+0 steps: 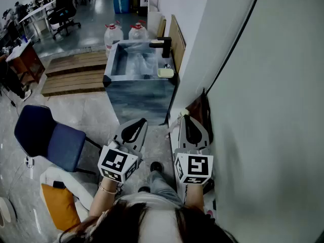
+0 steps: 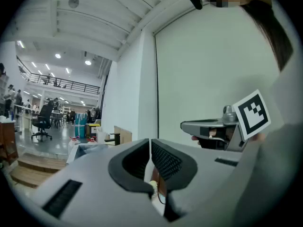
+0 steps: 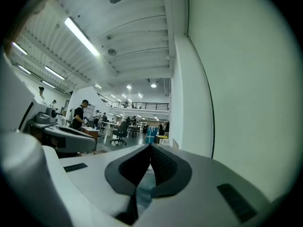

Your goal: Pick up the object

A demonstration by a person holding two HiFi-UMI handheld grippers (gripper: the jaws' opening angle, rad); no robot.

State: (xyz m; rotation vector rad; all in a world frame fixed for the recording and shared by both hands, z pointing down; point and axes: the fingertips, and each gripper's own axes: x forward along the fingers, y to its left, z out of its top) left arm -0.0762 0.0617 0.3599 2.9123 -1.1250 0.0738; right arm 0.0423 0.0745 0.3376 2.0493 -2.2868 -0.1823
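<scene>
Left gripper [image 1: 142, 122] jaws pressed together, nothing between. Right gripper [image 1: 185, 117] same. Spotted pale yellow block [image 1: 165, 73], my guess for target, on right rim of sink [image 1: 131, 78], beside black tap [image 1: 164, 45]. Lay straight ahead, well apart. Judged right gripper nearer.

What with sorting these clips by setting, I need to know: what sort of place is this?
Probably a big open-plan office or workshop hall: desks and a rolling office chair, a mezzanine railing, and a sink unit with water jugs behind it.
</scene>
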